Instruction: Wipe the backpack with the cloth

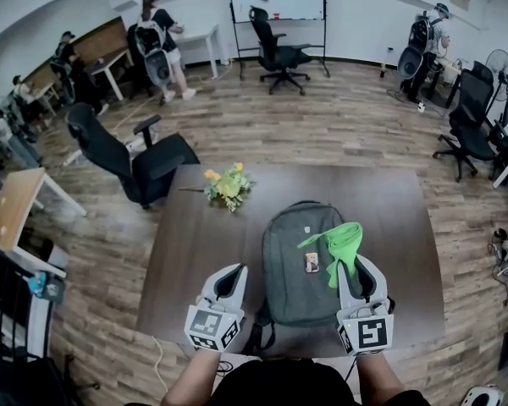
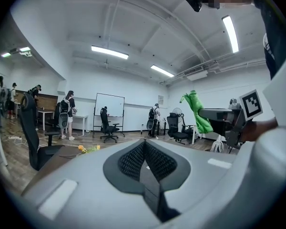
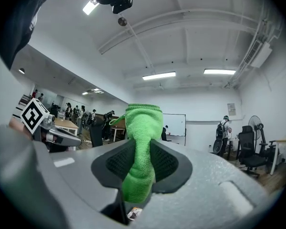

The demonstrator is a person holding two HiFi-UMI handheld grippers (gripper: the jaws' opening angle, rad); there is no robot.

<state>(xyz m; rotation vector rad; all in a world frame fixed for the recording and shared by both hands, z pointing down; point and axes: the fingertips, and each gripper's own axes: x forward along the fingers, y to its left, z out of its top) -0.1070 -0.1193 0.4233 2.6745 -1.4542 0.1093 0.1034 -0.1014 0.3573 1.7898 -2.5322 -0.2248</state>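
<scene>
"Where's the backpack?"

"The grey backpack [image 1: 292, 256] lies flat on the dark desk [image 1: 186, 260], just below the middle of the head view, with its straps toward the bottom edge."

"And the cloth?"

"The green cloth [image 1: 343, 242] is in the right gripper [image 1: 353, 271] at lower right. The jaws are clamped on it, and a bunch sticks out past their tips, over the backpack's right side."

"The left gripper?"

"The left gripper [image 1: 230, 279] is at lower left of centre, just beside the backpack's left edge. Its jaws are pressed together with nothing between them."

"Anything else on the desk?"

"A small bunch of yellow flowers [image 1: 227, 184], up and left of the backpack, near the desk's far edge."
</scene>
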